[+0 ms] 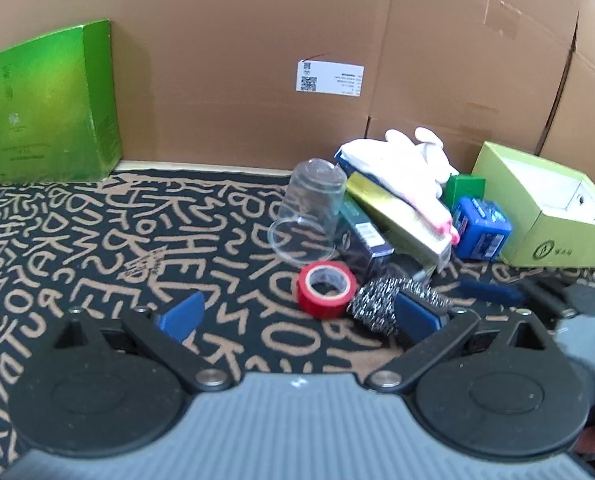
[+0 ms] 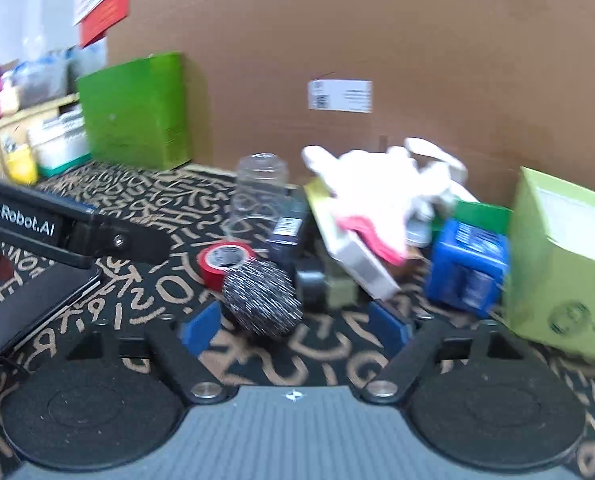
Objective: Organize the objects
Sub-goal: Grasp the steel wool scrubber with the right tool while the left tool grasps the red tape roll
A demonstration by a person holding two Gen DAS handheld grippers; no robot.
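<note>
cardboard wall [image 1: 257,60] behind | patterned mat [image 1: 77,240] below | shelf clutter [image 2: 25,92] far left

We see the tape roll [image 1: 326,289] on the mat [image 1: 97,232], scouring ball [image 1: 377,304] touching its right, tipped cup [image 1: 309,216] behind; gloves [image 1: 413,164] atop stacked boxes [image 1: 393,216] near the mat's back edge, open box [image 1: 545,220] probably rightmost.
</note>
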